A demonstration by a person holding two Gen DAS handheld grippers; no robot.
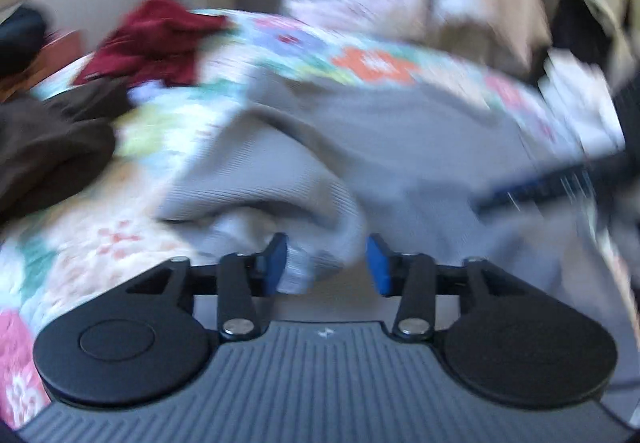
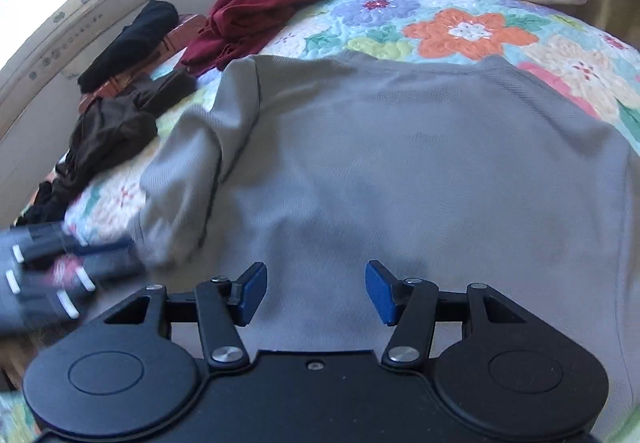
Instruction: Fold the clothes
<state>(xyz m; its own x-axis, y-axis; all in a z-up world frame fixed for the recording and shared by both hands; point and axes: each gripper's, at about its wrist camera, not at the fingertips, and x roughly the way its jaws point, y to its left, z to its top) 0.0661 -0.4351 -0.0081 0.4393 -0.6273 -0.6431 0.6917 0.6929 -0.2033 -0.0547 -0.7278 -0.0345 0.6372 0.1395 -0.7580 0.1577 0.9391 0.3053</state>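
Your left claw (image 1: 326,261) stands released, its blue pads apart with a bunched fold of the grey ribbed knit shirt (image 1: 360,147) lying loose between them, against the left pad only. Your right claw (image 2: 316,291) is also released, hovering empty over the shirt's flat body. The shirt is spread on the flower-patterned quilted bed (image 2: 460,27). At ten o'clock in the right view lie a crumpled maroon garment (image 2: 248,19) and a dark brown garment (image 2: 116,131).
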